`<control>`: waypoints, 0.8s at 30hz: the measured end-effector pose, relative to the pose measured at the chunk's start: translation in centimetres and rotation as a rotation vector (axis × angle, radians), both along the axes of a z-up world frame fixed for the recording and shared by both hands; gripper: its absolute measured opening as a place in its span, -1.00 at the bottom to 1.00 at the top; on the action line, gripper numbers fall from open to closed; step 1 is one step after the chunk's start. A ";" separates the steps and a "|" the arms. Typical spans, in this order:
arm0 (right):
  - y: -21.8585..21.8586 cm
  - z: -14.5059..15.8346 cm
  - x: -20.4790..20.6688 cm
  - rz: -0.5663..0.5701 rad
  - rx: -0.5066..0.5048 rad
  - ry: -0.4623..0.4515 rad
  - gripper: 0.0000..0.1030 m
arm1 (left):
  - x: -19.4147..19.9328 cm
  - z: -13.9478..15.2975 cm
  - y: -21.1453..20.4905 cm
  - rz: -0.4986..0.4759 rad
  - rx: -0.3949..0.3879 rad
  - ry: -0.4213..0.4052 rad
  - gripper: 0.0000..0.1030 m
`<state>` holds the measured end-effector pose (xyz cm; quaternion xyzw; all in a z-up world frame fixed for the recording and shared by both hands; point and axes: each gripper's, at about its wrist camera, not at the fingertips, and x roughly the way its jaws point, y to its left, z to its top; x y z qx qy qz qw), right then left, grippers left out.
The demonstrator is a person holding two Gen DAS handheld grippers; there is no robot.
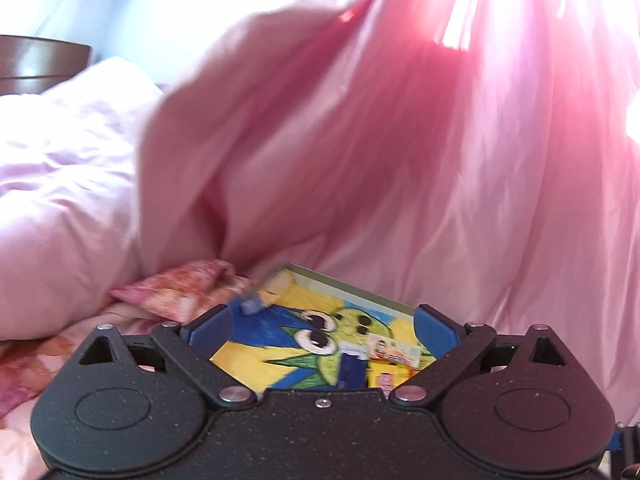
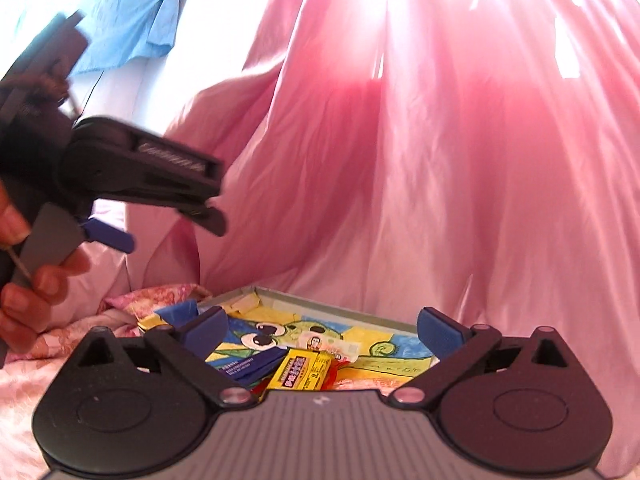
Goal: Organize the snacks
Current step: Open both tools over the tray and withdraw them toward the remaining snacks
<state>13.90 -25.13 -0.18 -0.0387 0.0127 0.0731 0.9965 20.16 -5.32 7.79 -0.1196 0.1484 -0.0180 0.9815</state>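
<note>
A shallow box (image 1: 352, 289) with a yellow, blue and green cartoon drawing inside lies on the bed just beyond both grippers. Snack packets lie in it: a yellow packet (image 2: 300, 374), a blue one (image 2: 244, 368) and a white and red one (image 2: 324, 346). The left wrist view shows the white and red packet (image 1: 394, 350) too. My left gripper (image 1: 322, 322) is open and holds nothing. My right gripper (image 2: 323, 328) is open and empty above the near side of the box (image 2: 344, 308). In the right wrist view the left gripper (image 2: 174, 234) hangs at the left, held by a hand (image 2: 36, 284).
A large pink satin cloth (image 1: 400, 140) hangs close behind the box and fills most of both views. A pale pink duvet (image 1: 68, 168) and a floral sheet (image 1: 176, 292) lie to the left. Another blue packet (image 2: 180, 312) rests at the box's left corner. A wooden headboard (image 1: 40, 60) stands far left.
</note>
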 end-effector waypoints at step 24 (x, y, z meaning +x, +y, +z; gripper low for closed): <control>2.7 -3.0 -11.4 -0.097 0.056 0.162 1.00 | -12.8 -7.4 10.3 0.134 0.005 0.236 0.91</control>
